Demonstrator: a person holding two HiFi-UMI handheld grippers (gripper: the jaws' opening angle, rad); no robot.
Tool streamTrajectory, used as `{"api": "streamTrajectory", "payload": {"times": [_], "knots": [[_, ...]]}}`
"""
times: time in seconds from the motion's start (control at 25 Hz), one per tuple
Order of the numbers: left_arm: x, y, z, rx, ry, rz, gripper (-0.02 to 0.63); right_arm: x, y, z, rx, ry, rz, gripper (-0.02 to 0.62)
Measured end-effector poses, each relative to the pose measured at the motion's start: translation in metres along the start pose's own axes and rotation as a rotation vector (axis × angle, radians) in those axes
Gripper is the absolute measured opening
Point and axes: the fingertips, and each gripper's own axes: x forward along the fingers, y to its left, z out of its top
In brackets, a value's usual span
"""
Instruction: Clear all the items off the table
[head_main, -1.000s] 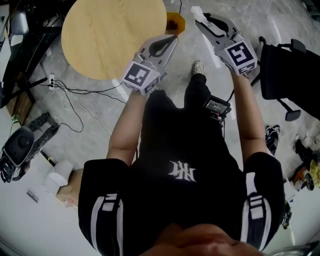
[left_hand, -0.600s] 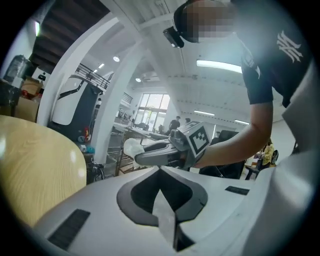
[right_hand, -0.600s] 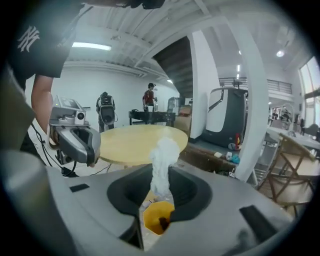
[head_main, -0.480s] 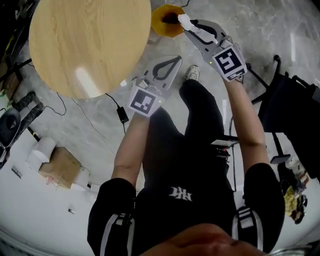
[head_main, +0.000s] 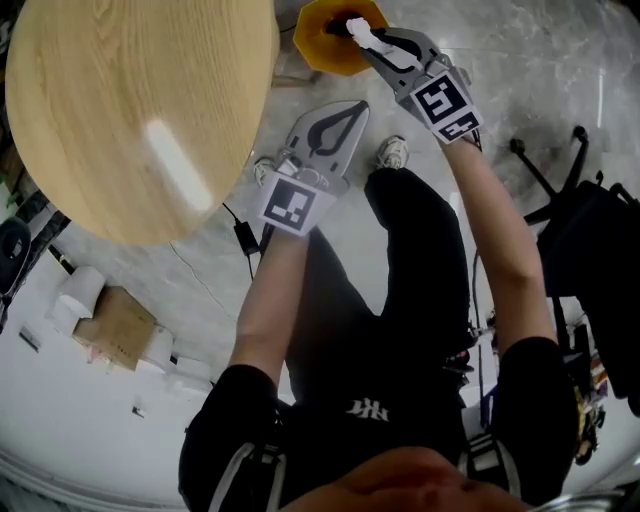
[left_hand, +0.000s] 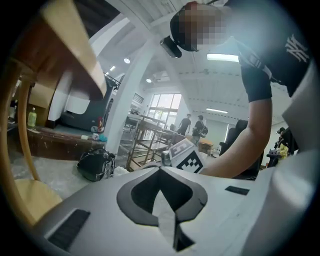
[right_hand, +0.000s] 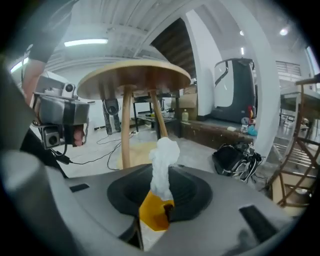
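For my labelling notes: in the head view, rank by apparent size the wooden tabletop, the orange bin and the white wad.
1. Wooden tabletop, largest by far.
2. Orange bin, on the floor, farther from the camera.
3. White wad in the right gripper, smallest.

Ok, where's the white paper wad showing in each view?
Head view: white paper wad top centre, in the right gripper's tips, against the orange bin.
Left gripper view: not in it.
Right gripper view: centre, upright between the jaws.
Shared landmark: the round wooden table.
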Motion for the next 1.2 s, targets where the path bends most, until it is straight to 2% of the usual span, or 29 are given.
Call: {"api": "streamTrajectory", "payload": {"times": [0.28, 0.48, 0.56, 0.64, 0.72, 0.84, 1.0, 1.04, 1.2], "knots": [[0.004, 0.016, -0.054, -0.031, 0.028, 0.017, 0.011, 0.054, 0.000, -0.081, 0.000, 0.093, 0.049, 0.100], [0.003, 0.031, -0.074, -0.037, 0.036, 0.027, 0.011, 0.089, 0.001, -0.130, 0.036, 0.147, 0.070, 0.108], [0.003, 0.032, -0.080, -0.040, 0.039, 0.019, 0.011, 0.097, 0.002, -0.142, 0.054, 0.166, 0.075, 0.160], [0.004, 0.031, -0.085, -0.042, 0.049, 0.008, 0.011, 0.102, 0.001, -0.153, 0.073, 0.187, 0.067, 0.330], [0.006, 0.027, -0.086, -0.044, 0.054, -0.002, 0.011, 0.099, 0.001, -0.157, 0.085, 0.195, 0.055, 0.334], [0.006, 0.013, -0.070, -0.042, 0.053, -0.028, 0.011, 0.079, 0.002, -0.144, 0.091, 0.188, 0.046, 0.334], [-0.011, -0.013, -0.020, -0.027, 0.065, -0.081, 0.011, 0.039, 0.010, -0.092, 0.090, 0.162, 0.030, 0.325], [-0.017, -0.020, -0.002, -0.030, 0.057, -0.089, 0.011, 0.026, 0.013, -0.074, 0.093, 0.154, 0.030, 0.303], [-0.051, -0.058, 0.072, -0.047, 0.019, -0.128, 0.011, -0.034, 0.050, -0.006, 0.108, 0.137, 0.088, 0.133]]}}
